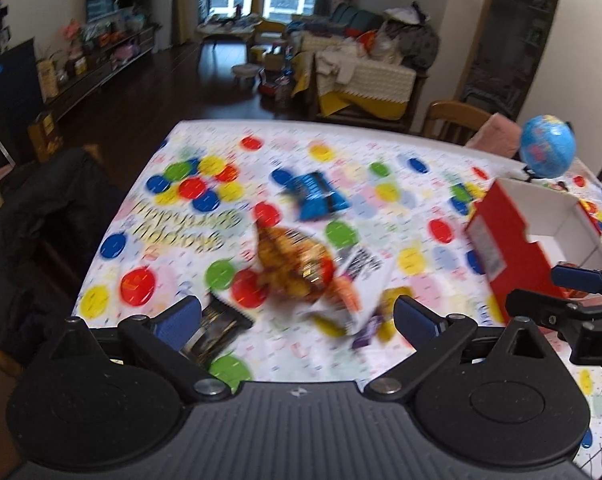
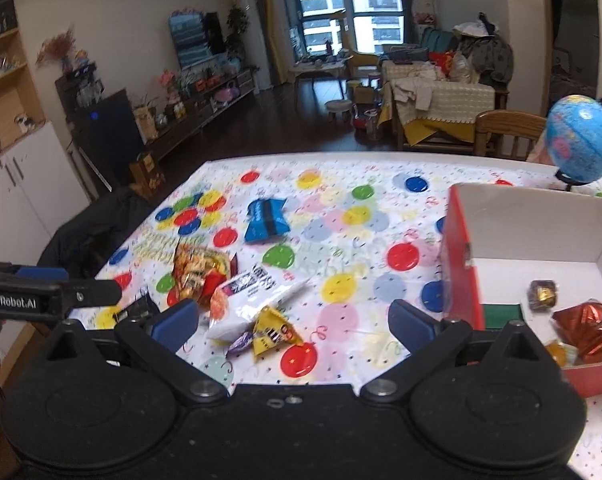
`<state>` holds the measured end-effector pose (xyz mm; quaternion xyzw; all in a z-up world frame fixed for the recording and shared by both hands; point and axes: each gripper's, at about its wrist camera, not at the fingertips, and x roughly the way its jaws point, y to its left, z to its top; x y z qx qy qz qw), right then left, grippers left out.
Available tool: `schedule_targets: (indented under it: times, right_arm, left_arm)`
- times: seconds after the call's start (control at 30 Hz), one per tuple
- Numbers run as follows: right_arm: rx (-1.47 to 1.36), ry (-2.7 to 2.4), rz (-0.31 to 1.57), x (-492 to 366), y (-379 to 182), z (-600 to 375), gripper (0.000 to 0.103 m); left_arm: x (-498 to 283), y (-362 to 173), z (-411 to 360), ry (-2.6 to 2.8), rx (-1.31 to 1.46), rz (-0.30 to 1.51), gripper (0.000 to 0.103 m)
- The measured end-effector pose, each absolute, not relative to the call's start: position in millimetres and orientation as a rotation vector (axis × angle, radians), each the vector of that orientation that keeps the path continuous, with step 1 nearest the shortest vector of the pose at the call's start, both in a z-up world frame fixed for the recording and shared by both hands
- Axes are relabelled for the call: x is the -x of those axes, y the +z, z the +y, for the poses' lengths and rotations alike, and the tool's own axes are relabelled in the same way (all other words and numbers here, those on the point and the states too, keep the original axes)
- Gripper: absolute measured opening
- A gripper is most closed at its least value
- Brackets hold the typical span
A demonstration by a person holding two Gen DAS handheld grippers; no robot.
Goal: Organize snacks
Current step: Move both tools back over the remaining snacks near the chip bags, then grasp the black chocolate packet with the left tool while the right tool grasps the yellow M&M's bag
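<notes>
Loose snacks lie on the balloon-print tablecloth: a blue packet, an orange-red bag, a white pouch, a yellow packet, a small purple sweet and a dark packet. The red box at right holds a red foil bag and a dark wrapped sweet. My left gripper is open and empty above the orange bag and white pouch. My right gripper is open and empty, left of the box.
A blue globe stands behind the box at the table's far right. A wooden chair sits beyond the far edge. A dark jacket hangs over a chair at the table's left side. The room floor lies beyond.
</notes>
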<state>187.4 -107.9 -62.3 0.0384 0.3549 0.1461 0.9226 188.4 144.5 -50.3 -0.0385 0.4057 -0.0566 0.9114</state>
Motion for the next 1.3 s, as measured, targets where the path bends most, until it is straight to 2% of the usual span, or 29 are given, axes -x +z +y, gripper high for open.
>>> schedule_targets:
  times: [0.4, 0.83, 0.93, 1.1, 1.2, 1.27, 1.3]
  right_arm:
    - [0.021, 0.344, 0.855, -213, -115, -69, 0.098]
    - [0.105, 0.351, 0.914, -246, -151, -48, 0.083]
    - [0.123, 0.348, 0.908, -251, -155, -44, 0.083]
    - [0.141, 0.351, 0.899, -259, -159, -41, 0.078]
    - [0.144, 0.357, 0.906, -260, -162, -40, 0.068]
    - [0.137, 0.358, 0.910, -261, -162, -40, 0.058]
    - [0.132, 0.356, 0.909, -261, -162, -40, 0.058]
  left_arm:
    - [-215, -107, 190, -0.047, 0.148, 0.982, 0.103]
    - [-247, -140, 191, -0.065, 0.080, 1.028, 0.102]
    - [-252, -143, 190, -0.069, 0.058, 1.028, 0.096]
    - [-261, -152, 193, -0.064, 0.037, 1.044, 0.079]
    - [-263, -154, 193, -0.062, 0.036, 1.051, 0.073]
    - [-262, -154, 192, -0.055, 0.039, 1.050, 0.073]
    - [-262, -154, 192, -0.052, 0.041, 1.048, 0.070]
